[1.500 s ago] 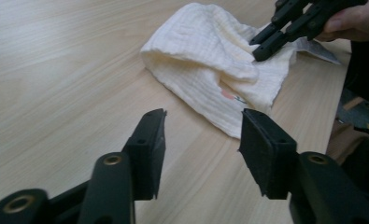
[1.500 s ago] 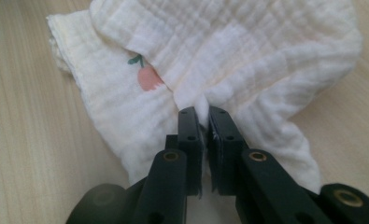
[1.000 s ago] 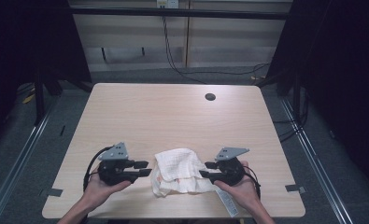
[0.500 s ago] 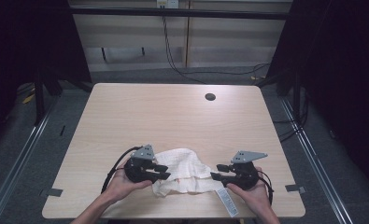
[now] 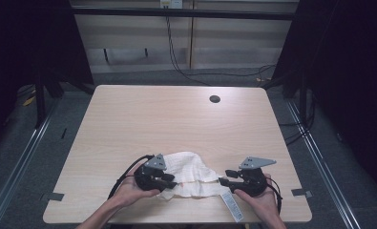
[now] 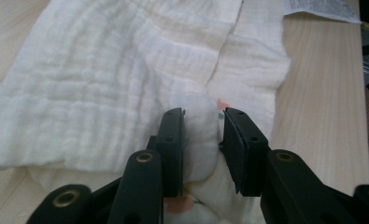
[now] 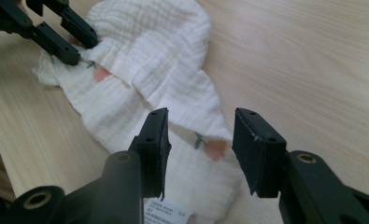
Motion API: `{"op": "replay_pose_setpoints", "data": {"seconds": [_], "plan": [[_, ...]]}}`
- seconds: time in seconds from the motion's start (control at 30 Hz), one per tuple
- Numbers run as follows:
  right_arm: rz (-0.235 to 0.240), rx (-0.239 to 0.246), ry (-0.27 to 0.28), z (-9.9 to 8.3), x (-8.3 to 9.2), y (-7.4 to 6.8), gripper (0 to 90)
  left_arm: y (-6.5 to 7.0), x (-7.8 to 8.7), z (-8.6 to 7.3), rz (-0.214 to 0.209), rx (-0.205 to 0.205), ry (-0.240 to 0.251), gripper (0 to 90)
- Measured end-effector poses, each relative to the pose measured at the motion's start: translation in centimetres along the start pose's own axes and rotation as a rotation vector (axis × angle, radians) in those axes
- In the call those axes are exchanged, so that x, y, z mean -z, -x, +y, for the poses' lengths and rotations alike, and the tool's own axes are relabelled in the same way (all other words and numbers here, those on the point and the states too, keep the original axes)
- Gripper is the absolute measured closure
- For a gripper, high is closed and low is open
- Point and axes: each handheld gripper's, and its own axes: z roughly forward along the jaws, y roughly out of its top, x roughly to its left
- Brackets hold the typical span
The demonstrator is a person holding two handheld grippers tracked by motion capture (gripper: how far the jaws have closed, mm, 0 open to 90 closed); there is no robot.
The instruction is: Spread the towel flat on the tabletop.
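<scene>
Soft, light and floppy, the white cloth (image 5: 191, 172) bunches between the left gripper (image 6: 203, 140) fingers' narrow gap, best pinched at an edge, while the right gripper (image 7: 198, 142) gapes empty.

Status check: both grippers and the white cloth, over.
Left gripper pinching a fold of the white muslin cloth. Right gripper open, astride the cloth's edge. Cloth rumpled on the light wooden table. Nothing in the way.

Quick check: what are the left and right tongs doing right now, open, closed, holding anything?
Left tongs: jaws around a raised fold of the white cloth, just reopened slightly; whether they pinch it cannot be told.
Right tongs: open, opening wider, jaws apart over the cloth's edge, gripping nothing.
</scene>
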Motion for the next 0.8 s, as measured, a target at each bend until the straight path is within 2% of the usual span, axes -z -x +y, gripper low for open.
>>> {"op": "replay_pose_setpoints", "data": {"seconds": [0.2,0.27,0.3,0.33,0.37,0.4,0.43,0.47,0.57,0.6,0.63,0.7,0.73,0.8], "plan": [[0.008,-0.007,0.003,0.0,0.2,0.1,56.3,0.1,-0.4,-0.2,0.015,-0.013,-0.006,66.6],[0.013,-0.008,0.002,0.0,0.2,0.0,57.0,0.2,-0.4,-0.1,0.045,-0.026,-0.015,75.2],[0.013,-0.008,0.002,0.0,0.2,0.0,57.0,0.1,-0.3,-0.1,0.047,-0.031,-0.026,75.2],[0.015,-0.005,0.000,0.0,0.2,0.0,57.5,-0.1,-0.4,-0.1,0.031,0.007,0.002,79.5],[0.013,0.004,-0.002,0.0,0.2,0.0,57.6,-0.3,-0.2,-0.1,0.014,0.024,0.001,82.5],[0.016,0.004,-0.004,0.0,0.2,0.0,57.7,-0.5,-0.1,-0.1,0.000,0.045,0.020,83.9],[0.018,0.006,-0.005,0.0,0.1,0.0,57.7,-0.8,0.4,0.0,-0.036,0.087,0.056,83.9],[0.018,0.006,-0.006,0.0,0.1,0.0,57.6,-0.9,0.8,0.1,-0.042,0.097,0.076,84.1],[0.021,0.007,-0.009,-0.1,0.0,0.0,57.5,-1.1,1.4,0.3,-0.043,0.105,0.096,84.9],[0.025,0.013,0.008,-0.1,0.1,-0.1,57.6,-1.3,2.0,0.3,-0.055,0.123,0.130,84.8],[0.028,0.014,0.012,-0.1,0.1,-0.1,57.6,-1.3,2.0,0.3,-0.055,0.123,0.130,84.8],[0.024,0.014,0.011,0.0,0.2,-0.1,57.6,-1.4,2.6,0.4,-0.033,0.121,0.146,85.2],[0.026,0.012,0.010,-0.1,0.2,-0.1,57.2,-1.5,3.1,0.4,-0.033,0.139,0.169,86.5],[0.025,0.011,0.010,-0.1,0.2,-0.1,56.9,-1.6,3.4,0.4,-0.031,0.142,0.176,86.9]]}}
